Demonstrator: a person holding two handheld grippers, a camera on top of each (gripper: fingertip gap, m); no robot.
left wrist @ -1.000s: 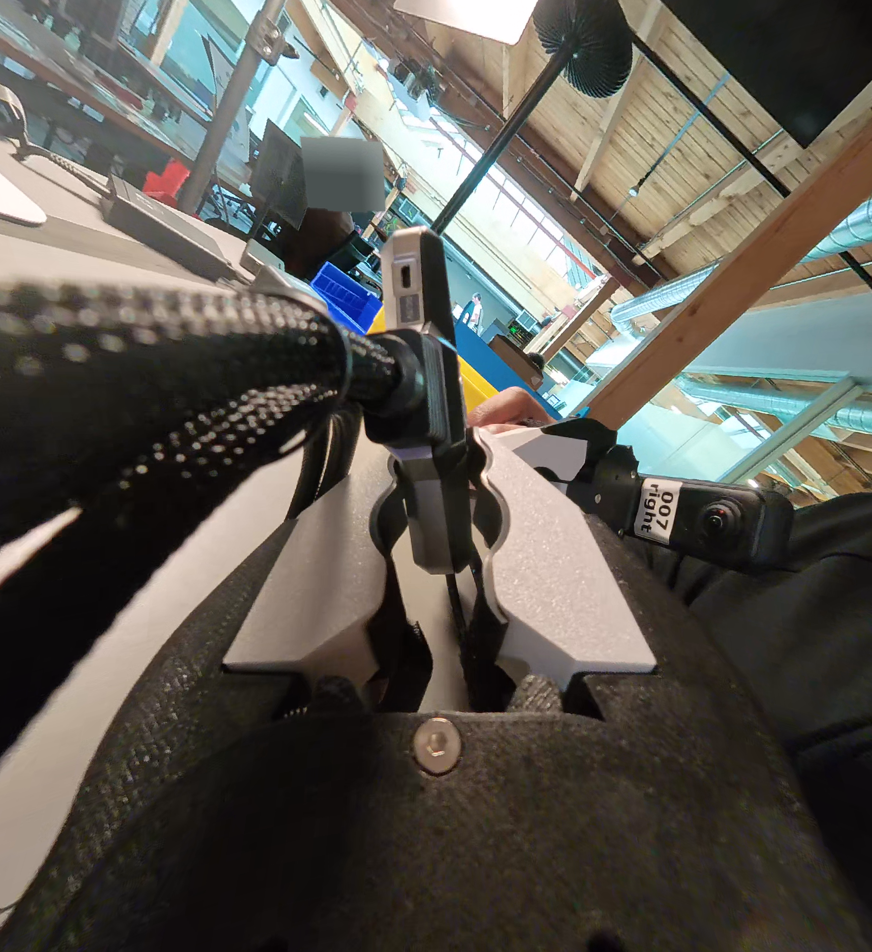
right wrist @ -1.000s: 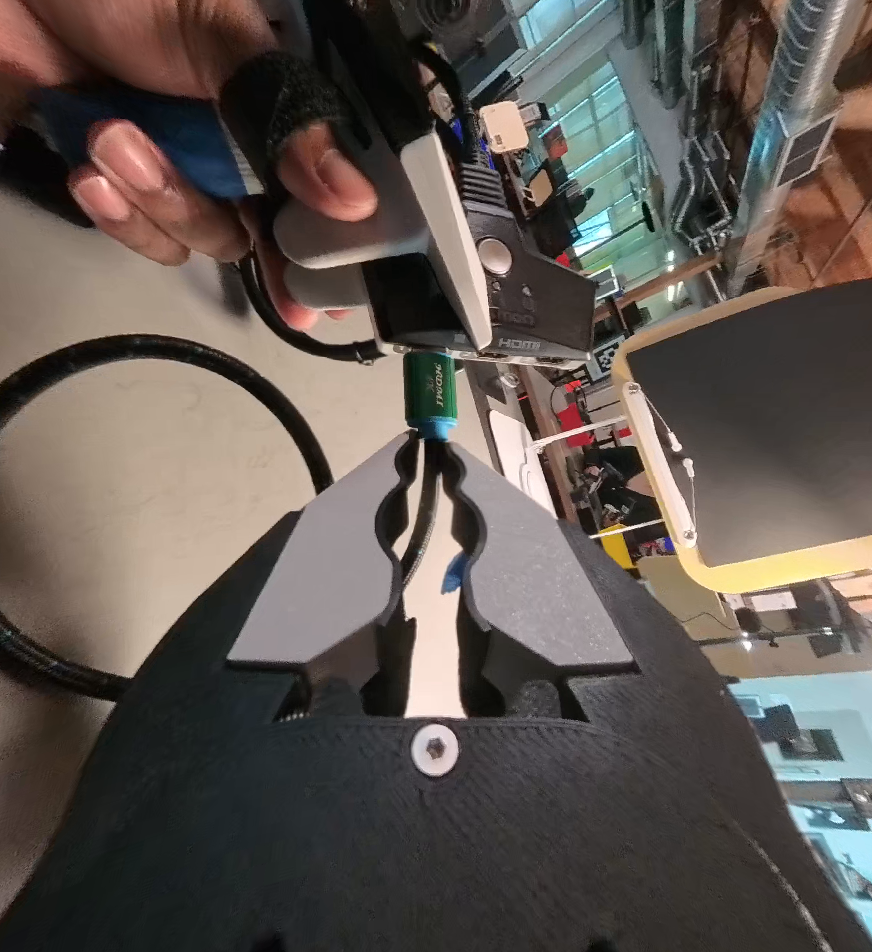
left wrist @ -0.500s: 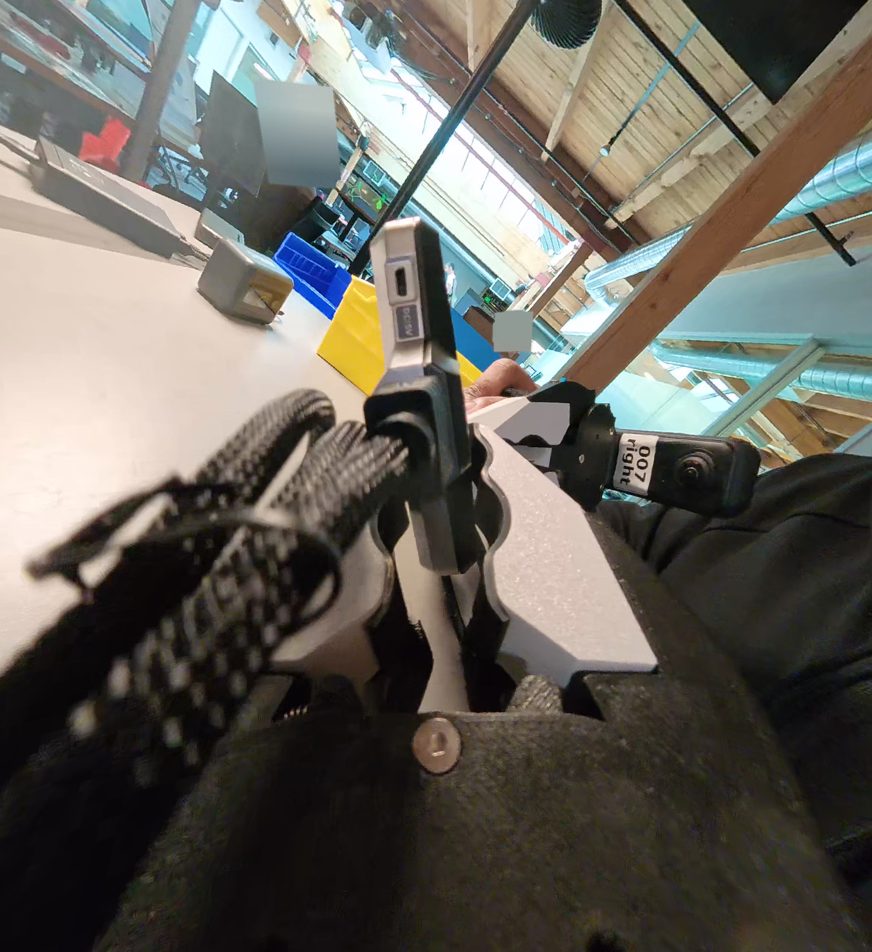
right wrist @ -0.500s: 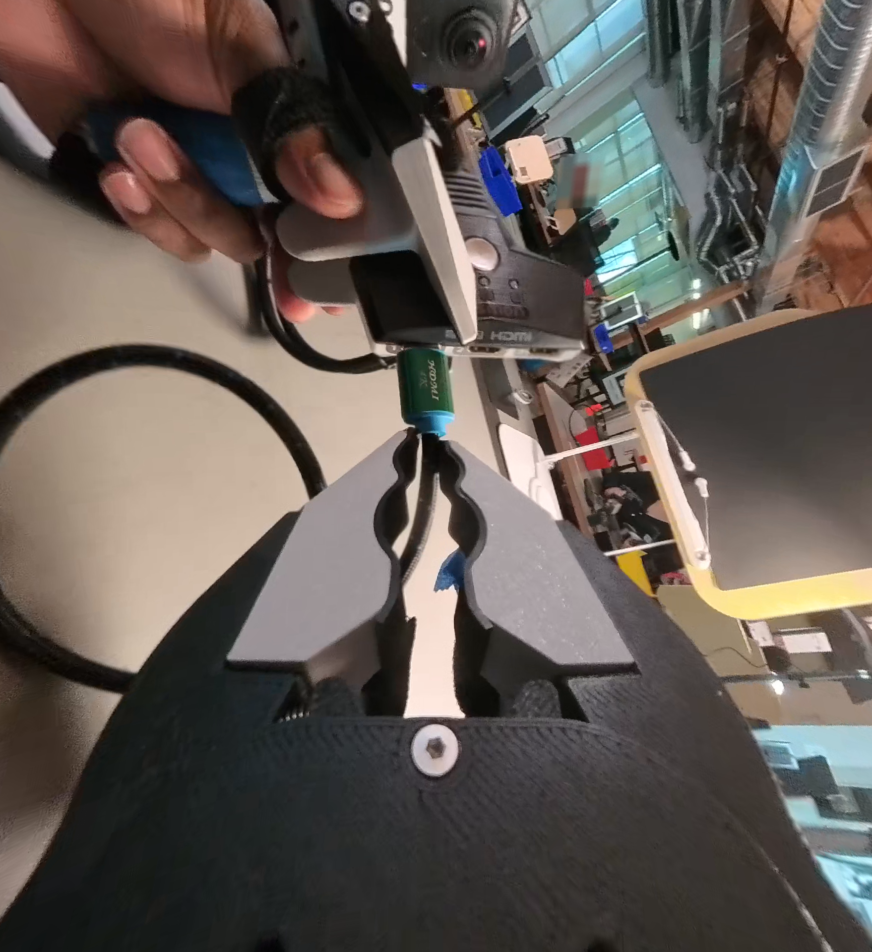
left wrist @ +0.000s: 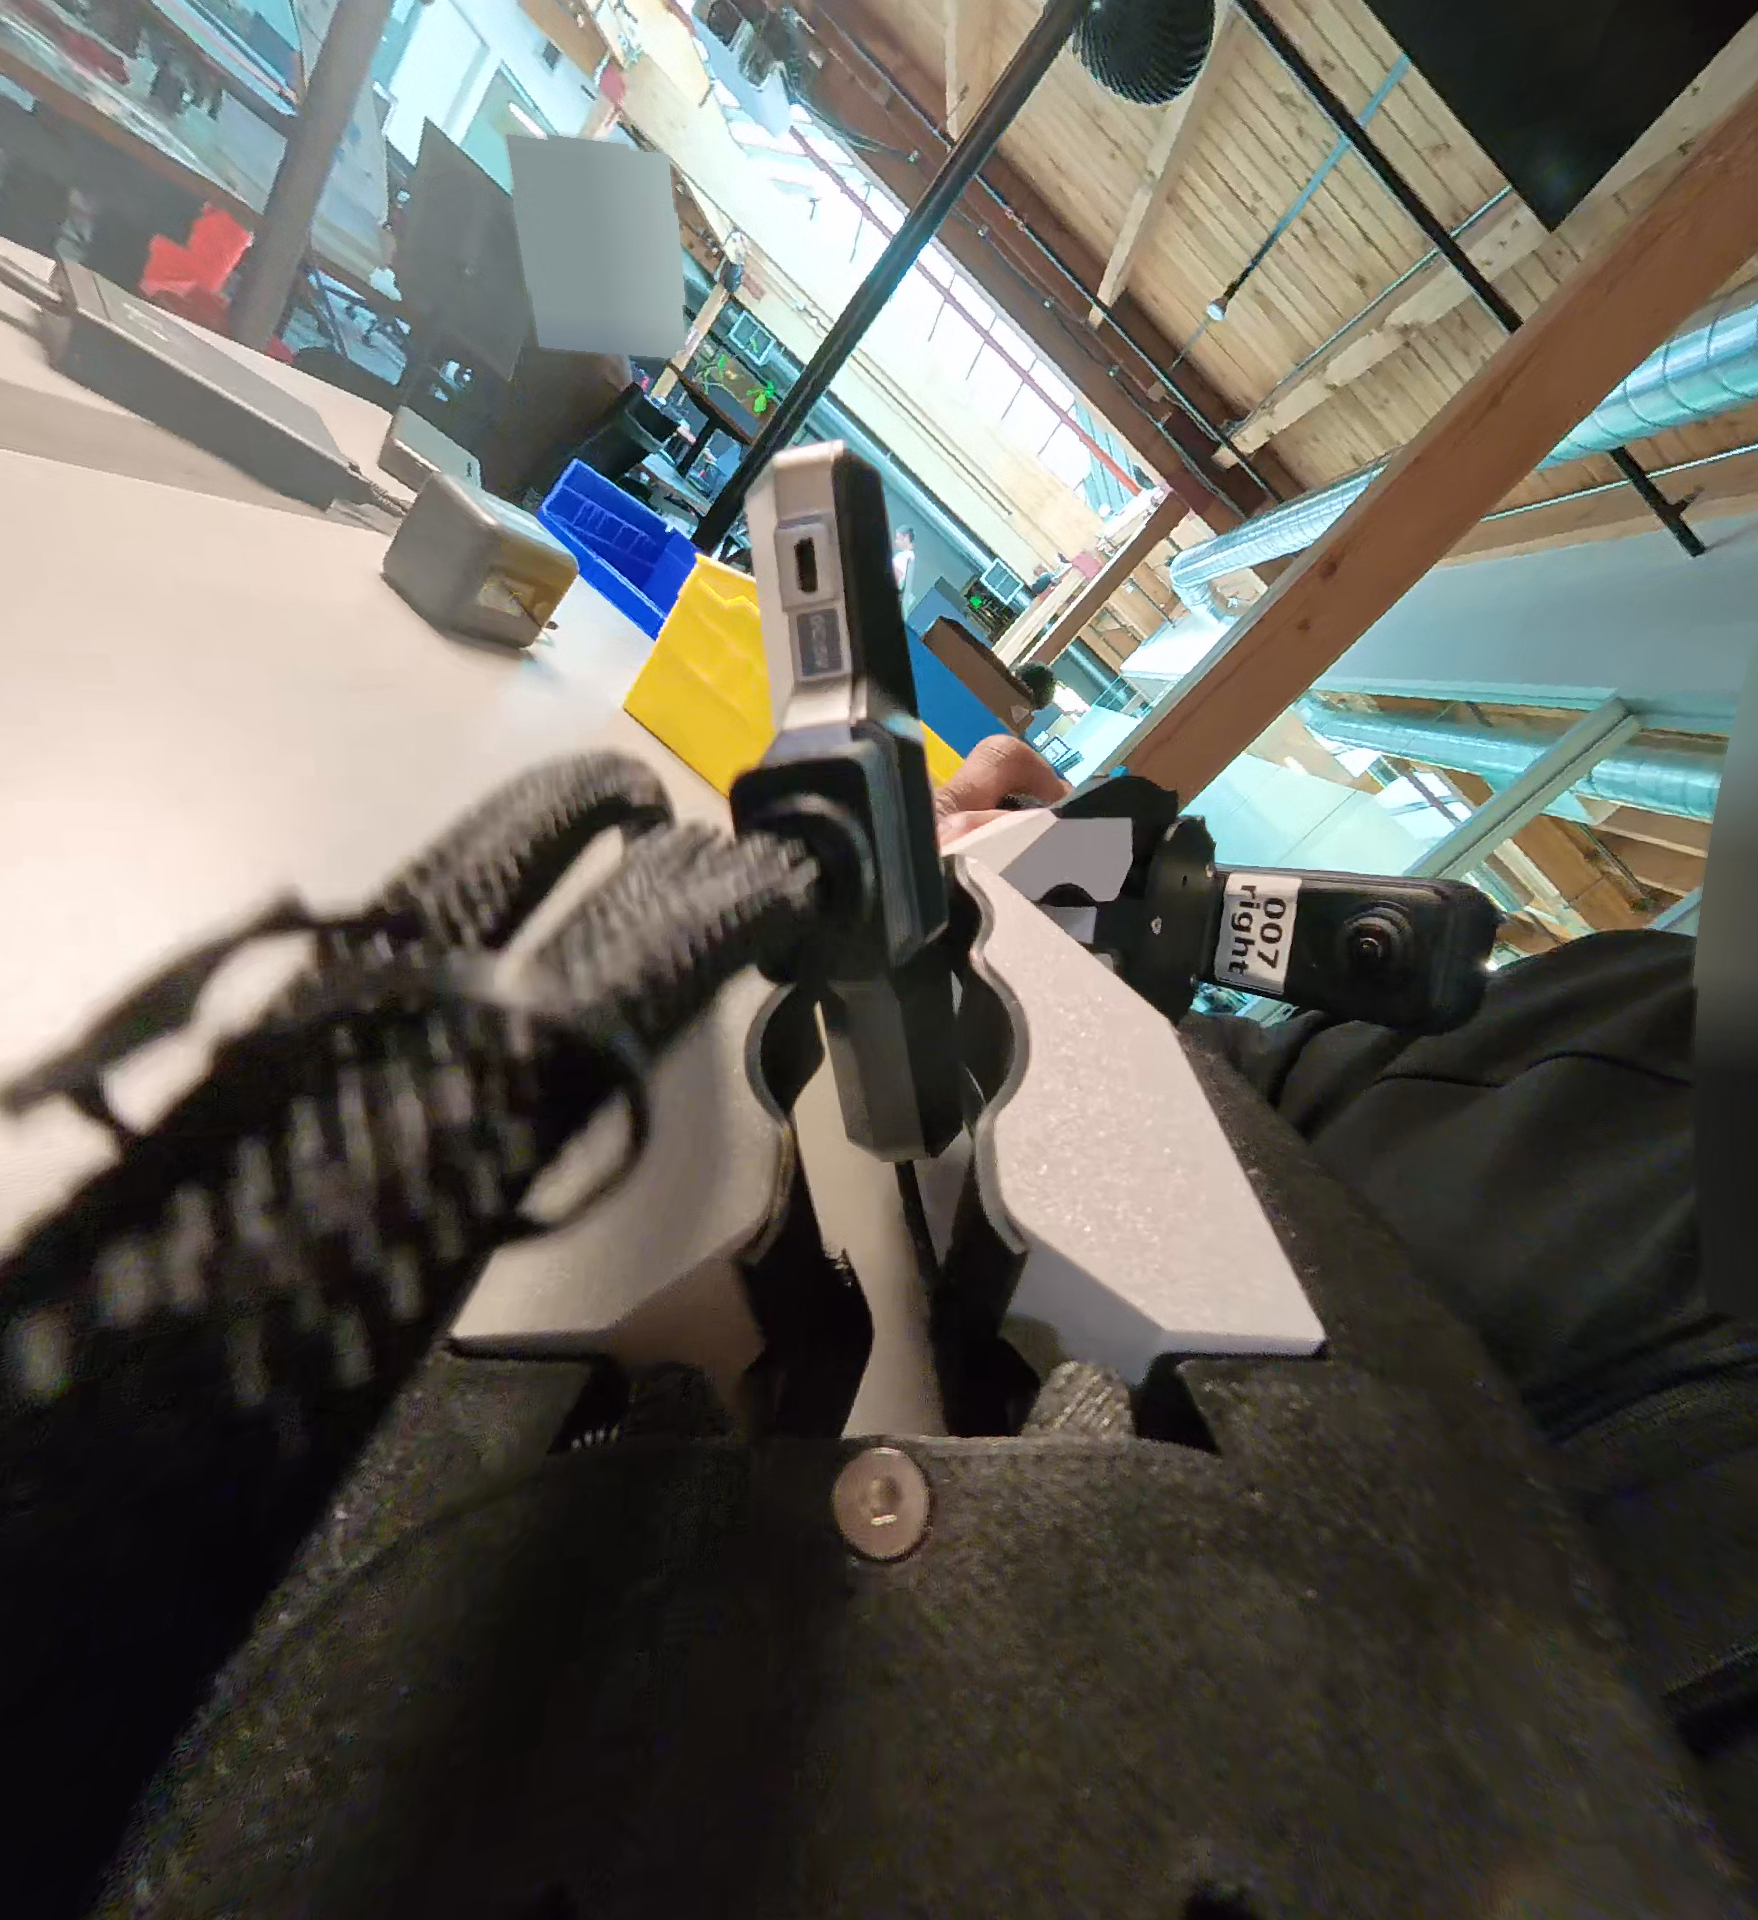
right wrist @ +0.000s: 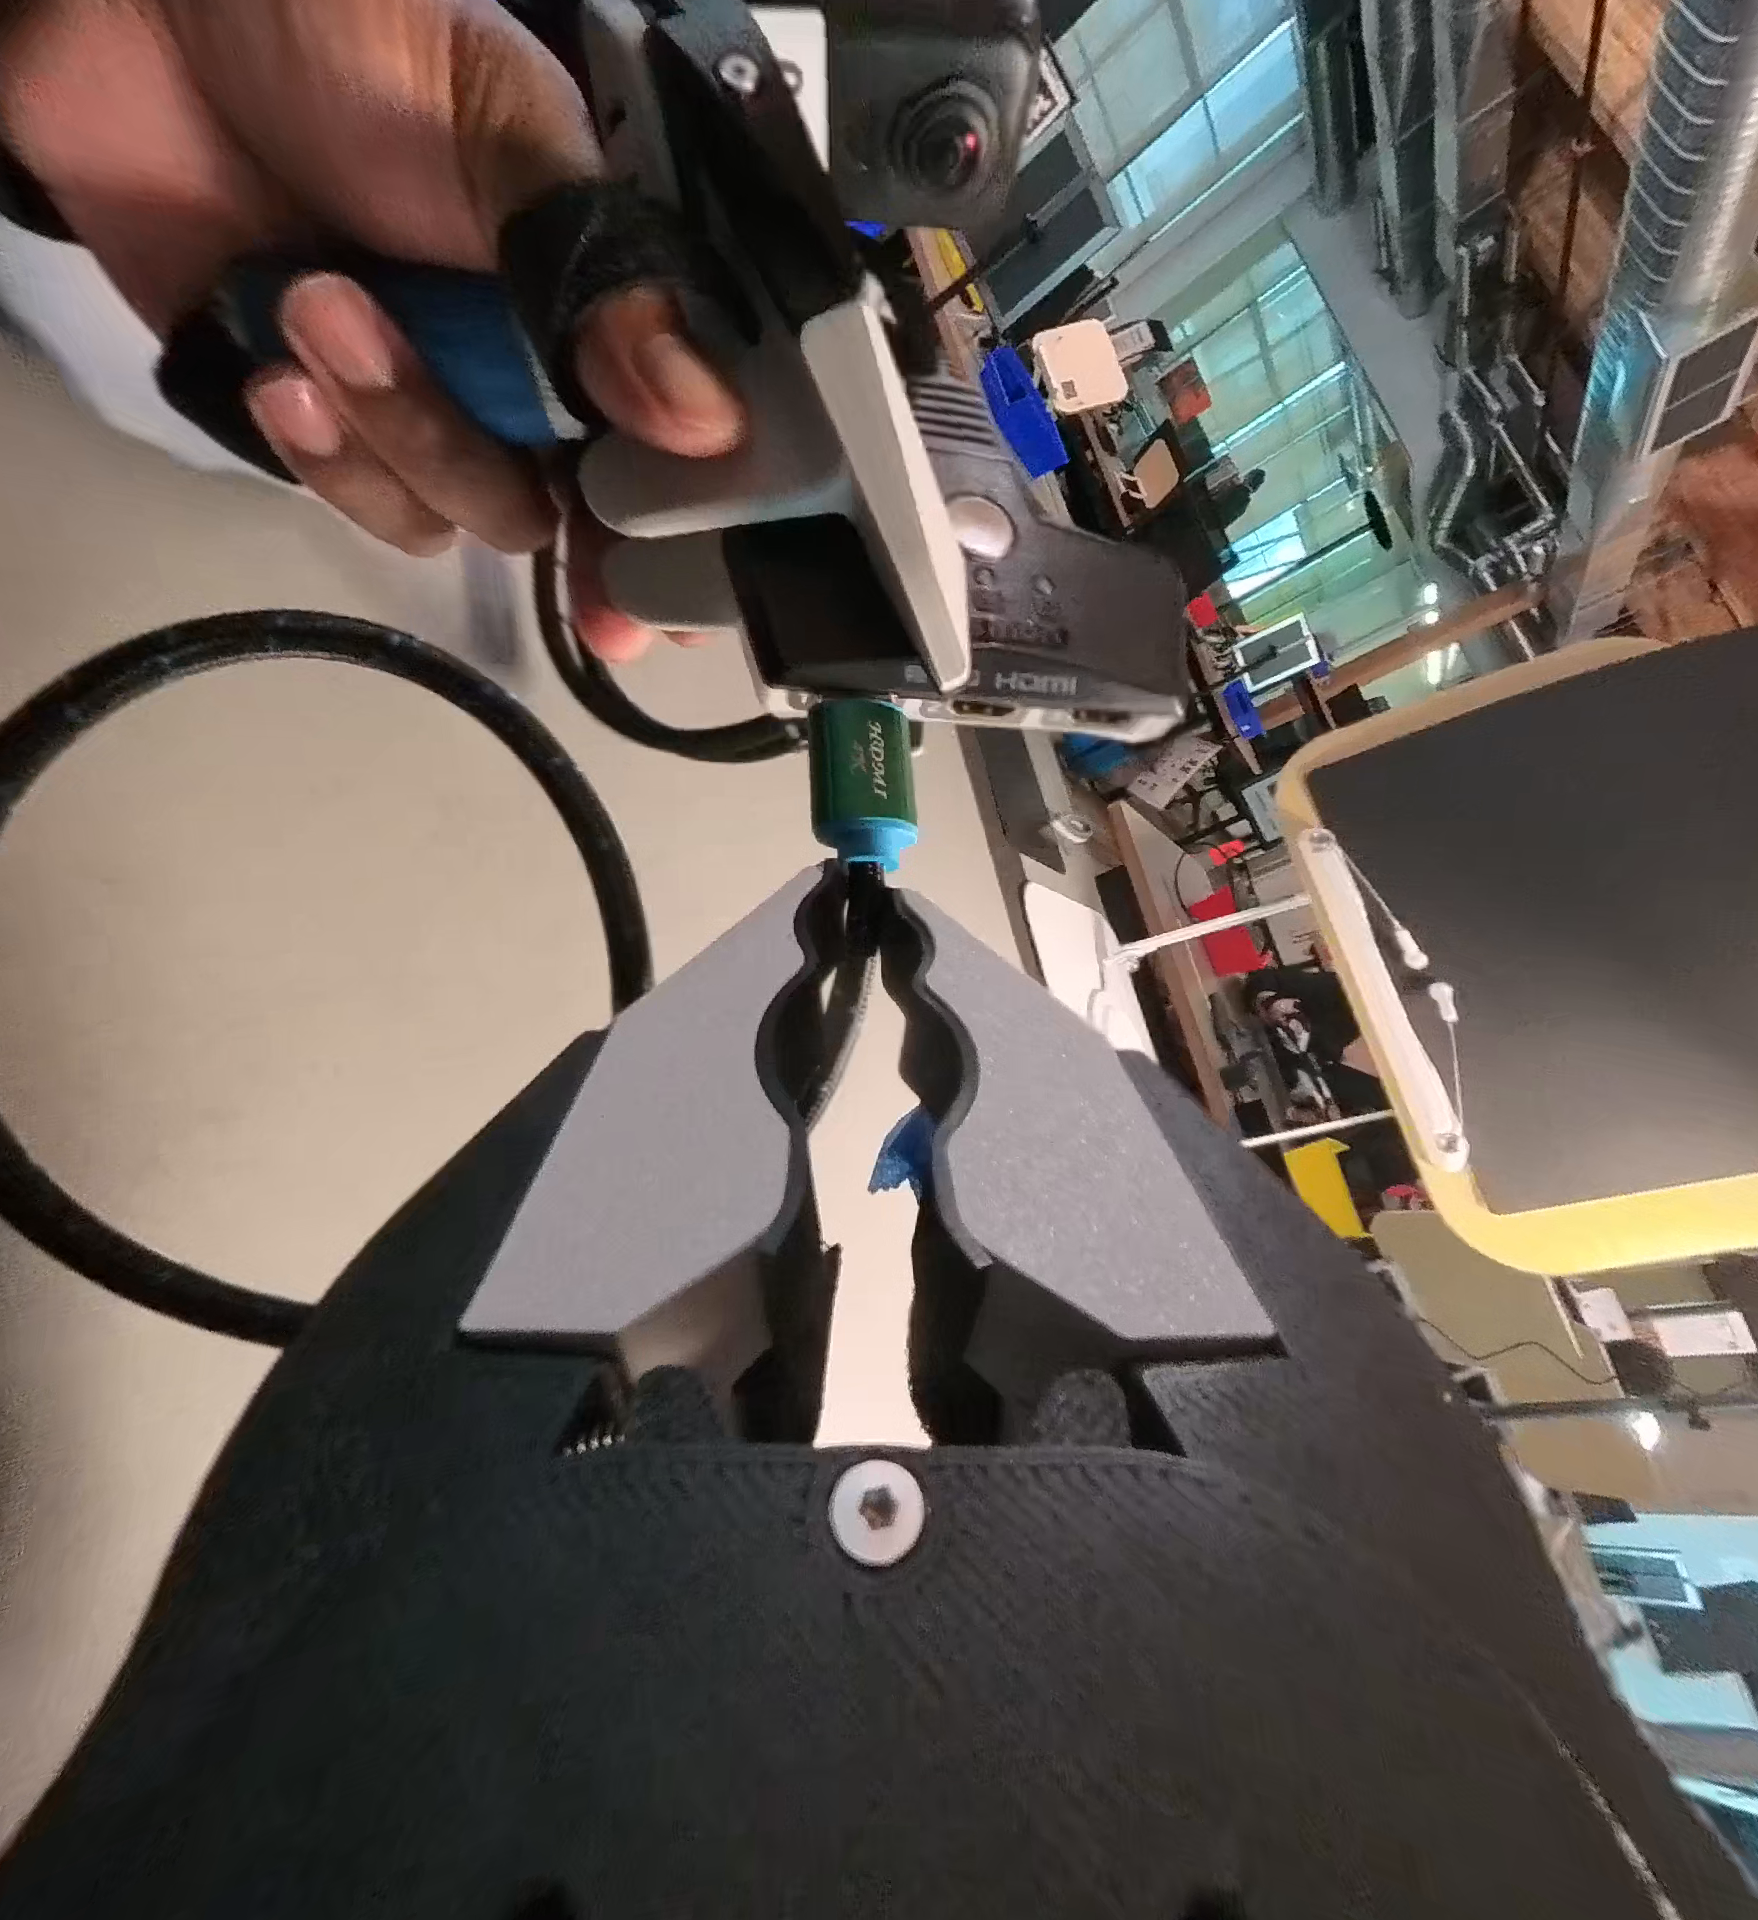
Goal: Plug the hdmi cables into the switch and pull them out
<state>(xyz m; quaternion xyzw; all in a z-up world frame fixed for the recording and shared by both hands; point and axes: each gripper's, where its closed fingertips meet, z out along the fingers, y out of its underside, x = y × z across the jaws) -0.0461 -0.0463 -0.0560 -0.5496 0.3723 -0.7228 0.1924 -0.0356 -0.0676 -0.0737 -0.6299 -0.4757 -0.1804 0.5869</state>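
— Grip on the left side: how is it set?

— The left gripper [left wrist: 880,987] is closed narrowly on the lower end of the switch [left wrist: 833,665], a slim black and silver box that is held upright between the grey fingers [left wrist: 1093,1122]. An empty port is seen on its upper silver edge. A black braided cable [left wrist: 355,1049] is plugged into its side by a black connector [left wrist: 833,862], and is looped, blurred, across the lower left of the left wrist view.

— And the right side?

— The right gripper [right wrist: 859,904] is nearly closed, and the thin black cable [right wrist: 854,966] is pinched at the fingertips just behind a green plug [right wrist: 859,774] with a blue collar. The plug is seated in a port on the near edge of the switch [right wrist: 1020,613]. A scrap of blue tape [right wrist: 901,1153] is seen on the inner face of one finger.

— What is found farther out?

— In the right wrist view the left gripper's handle is grasped by a hand [right wrist: 355,281], and a thick black cable loop [right wrist: 283,935] is laid on the pale table [right wrist: 231,1039]. In the left wrist view the other gripper is seen beyond the switch. On the grey table [left wrist: 179,675] a small grey box [left wrist: 475,577] and a flat dark device [left wrist: 189,400] are set well apart from the switch, with a yellow bin [left wrist: 709,675] and a blue bin [left wrist: 610,540] past the table edge.
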